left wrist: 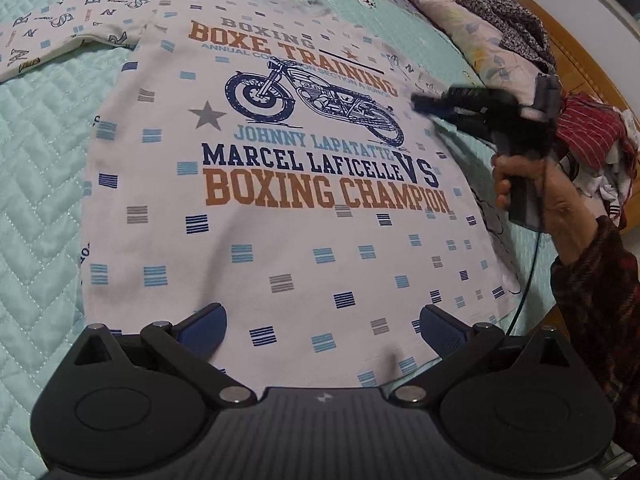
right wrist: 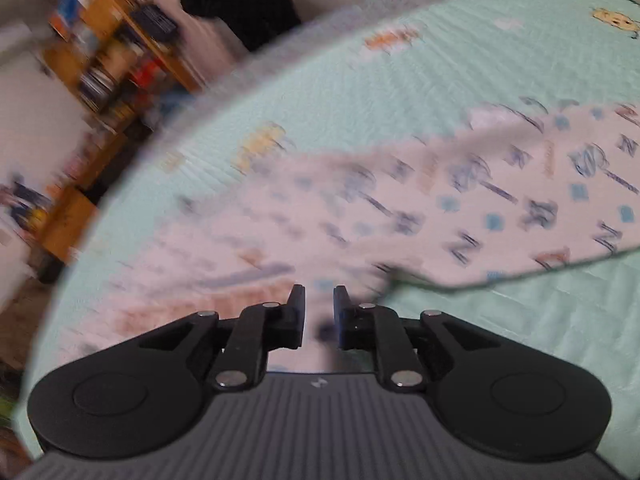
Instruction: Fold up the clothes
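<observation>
Left-hand tongs (left wrist: 322, 324) stand spread wide with nothing between the blue pads, and they hang over the near hem of the white cotton T-shirt with the motorcycle and boxing print (left wrist: 280, 240). The shirt lies flat and face up on the mint-green quilted bedspread (left wrist: 40, 160). Its long axis runs straight away from these tongs, from the hem just under them up to the collar at the far end.

At the far left, the shirt's letter-printed sleeve (left wrist: 72, 28) sticks out sideways from the shoulder, flat on the bedspread and well apart from both tools. The shirt's left edge runs unbroken from that shoulder down to the hem.

Further right, the right-hand tongs (left wrist: 418, 102) are gripped by a hand (left wrist: 520, 188) and reach in over the shirt's right edge at chest height, pointing leftward across the print. In their own blurred view the jaws are drawn in to a narrow slit, and no cloth shows between them. Beyond them, at the bed's right side, is a heap of dark and red patterned clothes (left wrist: 592, 132), well clear of the shirt.

A lengthwise fold probably comes next. The outstretched sleeve lies across the shirt from the right tongs and up the left edge from the open ones, so the left hand looks the better placed.
</observation>
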{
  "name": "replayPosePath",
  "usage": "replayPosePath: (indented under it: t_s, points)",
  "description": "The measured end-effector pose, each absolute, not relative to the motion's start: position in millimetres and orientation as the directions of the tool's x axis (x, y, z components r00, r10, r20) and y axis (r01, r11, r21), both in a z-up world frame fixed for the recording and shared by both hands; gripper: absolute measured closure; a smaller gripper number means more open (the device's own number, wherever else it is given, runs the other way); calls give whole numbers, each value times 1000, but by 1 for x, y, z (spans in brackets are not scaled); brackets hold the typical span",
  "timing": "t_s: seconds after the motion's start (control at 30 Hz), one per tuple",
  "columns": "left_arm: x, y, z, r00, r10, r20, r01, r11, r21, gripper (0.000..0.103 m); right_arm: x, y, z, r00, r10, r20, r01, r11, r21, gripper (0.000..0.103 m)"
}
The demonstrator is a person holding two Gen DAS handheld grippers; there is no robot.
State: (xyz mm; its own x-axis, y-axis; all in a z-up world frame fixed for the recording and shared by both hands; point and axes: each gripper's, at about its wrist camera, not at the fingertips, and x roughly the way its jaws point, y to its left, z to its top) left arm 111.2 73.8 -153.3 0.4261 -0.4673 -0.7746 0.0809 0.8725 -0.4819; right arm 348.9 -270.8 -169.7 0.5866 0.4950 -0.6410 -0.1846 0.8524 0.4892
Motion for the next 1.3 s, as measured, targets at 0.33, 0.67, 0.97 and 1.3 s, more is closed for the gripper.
replayPosePath:
  t_s: [0.33,0.67,0.97,1.3]
  points:
    - [138,92,-110,609,-505,-612,102,815,-570,2,234,-258,-162,537,715,-448,-259,646,718,84]
    - [145,65,-157,582,-357,-730,-13,894,-448,1,160,-194,-185,678,552,-485,-450,834,320,69]
    - [75,53,-126,602,-323,-730,22,921,-390,1,123,-182,-164,612,575,-543,-426,818,386,34]
    - [70,35,-68,741,-112,-662,46,992,-116,1,120,-165,-121,663,598,-450,-473,801,368,34]
